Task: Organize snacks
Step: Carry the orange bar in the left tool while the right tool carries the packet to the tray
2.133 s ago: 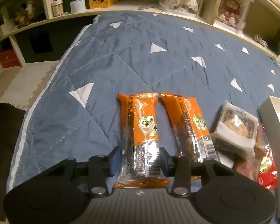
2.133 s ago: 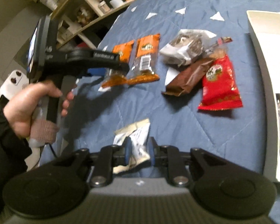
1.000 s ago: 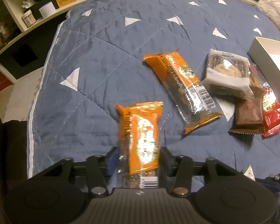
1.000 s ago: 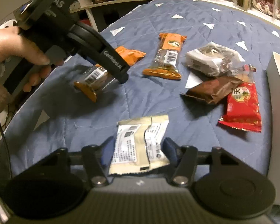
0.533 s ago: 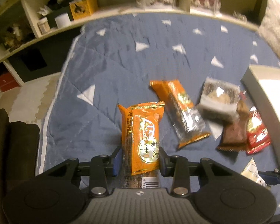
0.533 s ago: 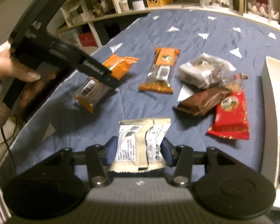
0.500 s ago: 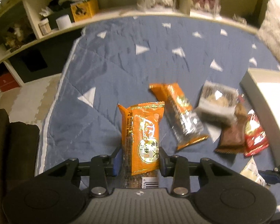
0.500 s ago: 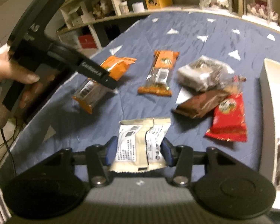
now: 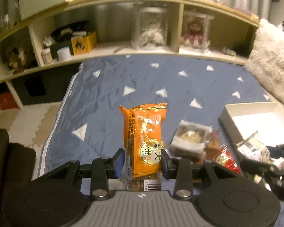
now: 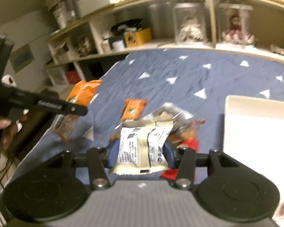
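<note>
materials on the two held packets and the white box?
Orange packet in the left gripper: glossy plastic film, glare, clear lower section. Cream packet in the right gripper: matte film or paper laminate, unclear. White box: matte, probably cardboard.

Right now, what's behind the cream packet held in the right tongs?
Behind the cream packet held in the right tongs: a clear-wrapped pastry, a red packet and an orange snack bar on the blue quilt. Their lower parts are hidden by the packet.

Count: 2 orange snack packs, 1 cream packet, 1 clear-wrapped pastry. Also 1 red packet (partly hidden) and 1 white box.
</note>
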Tool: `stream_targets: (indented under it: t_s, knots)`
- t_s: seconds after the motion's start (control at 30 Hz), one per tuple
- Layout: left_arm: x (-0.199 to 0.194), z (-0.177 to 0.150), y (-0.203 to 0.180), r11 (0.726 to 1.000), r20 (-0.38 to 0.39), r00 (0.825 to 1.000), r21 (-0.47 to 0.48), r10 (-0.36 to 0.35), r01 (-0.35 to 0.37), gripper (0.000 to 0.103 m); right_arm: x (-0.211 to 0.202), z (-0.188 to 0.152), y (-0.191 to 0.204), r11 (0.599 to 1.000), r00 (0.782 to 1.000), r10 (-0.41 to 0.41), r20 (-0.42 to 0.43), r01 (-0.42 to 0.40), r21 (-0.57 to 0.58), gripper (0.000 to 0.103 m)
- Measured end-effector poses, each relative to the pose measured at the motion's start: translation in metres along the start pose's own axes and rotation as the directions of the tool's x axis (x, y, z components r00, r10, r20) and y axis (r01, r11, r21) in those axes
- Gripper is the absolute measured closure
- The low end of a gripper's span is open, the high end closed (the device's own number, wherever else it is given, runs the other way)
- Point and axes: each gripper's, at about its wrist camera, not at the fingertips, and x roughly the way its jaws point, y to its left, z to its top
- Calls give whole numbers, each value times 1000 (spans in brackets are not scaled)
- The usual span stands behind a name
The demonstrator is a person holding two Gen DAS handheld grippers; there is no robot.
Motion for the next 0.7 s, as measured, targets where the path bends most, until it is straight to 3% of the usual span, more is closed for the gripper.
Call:
stream_targets:
  t_s: [0.33, 0.7]
  knots:
    - [-17, 10, -41, 999, 99, 994, 6, -52, 52, 62, -32, 14, -28, 997, 993, -70, 96, 68, 23, 47]
    - [-25, 21, -94, 994, 158, 981, 16, -110, 109, 62, -63, 22, -67, 985, 976, -165, 142, 156, 73, 47]
